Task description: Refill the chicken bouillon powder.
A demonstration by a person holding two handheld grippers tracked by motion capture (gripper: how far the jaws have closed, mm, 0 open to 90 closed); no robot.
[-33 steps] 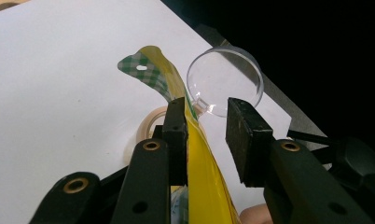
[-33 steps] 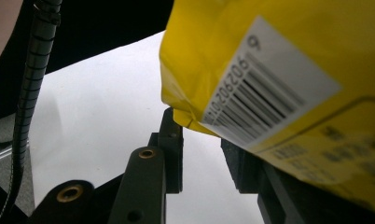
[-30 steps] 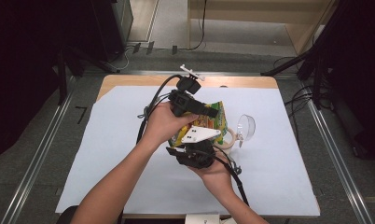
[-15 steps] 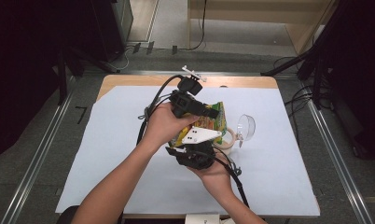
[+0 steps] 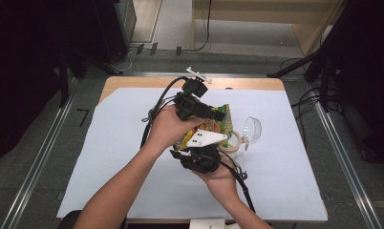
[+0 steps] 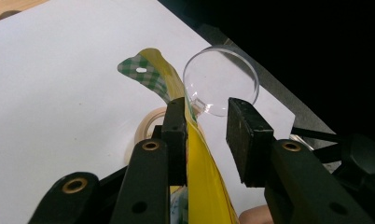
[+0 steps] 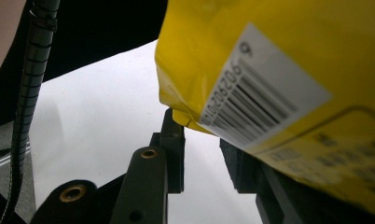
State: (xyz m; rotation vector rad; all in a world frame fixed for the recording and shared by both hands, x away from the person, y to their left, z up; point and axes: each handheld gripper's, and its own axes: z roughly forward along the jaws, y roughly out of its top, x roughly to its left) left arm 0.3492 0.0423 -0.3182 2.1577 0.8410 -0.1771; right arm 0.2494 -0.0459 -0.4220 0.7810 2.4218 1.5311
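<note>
A yellow snack bag point(image 5: 218, 128) is held up on edge over the middle of the white sheet, between both hand-held grippers. My left gripper point(image 5: 218, 114) comes in from the left. Its jaws are open around the bag's top edge point(image 6: 195, 154), which leans on the left-hand jaw and leaves a gap to the other. My right gripper point(image 5: 204, 145) sits below the bag, closer to the person. In the right gripper view its jaws point(image 7: 202, 140) stand apart, and the bag's barcode corner point(image 7: 251, 88) hangs over them and hides the right-hand jaw's tip.
A clear round dish point(image 5: 251, 130) lies just right of the bag, also seen past the jaws as the clear dish point(image 6: 220, 79). A tape roll point(image 5: 234, 142) sits under the bag's right end. White paper point(image 5: 109, 157) covers the table, and cables trail from both grippers.
The left gripper has edged slightly to the right over the bag. The right hand, bag, dish and tape stay as they were.
</note>
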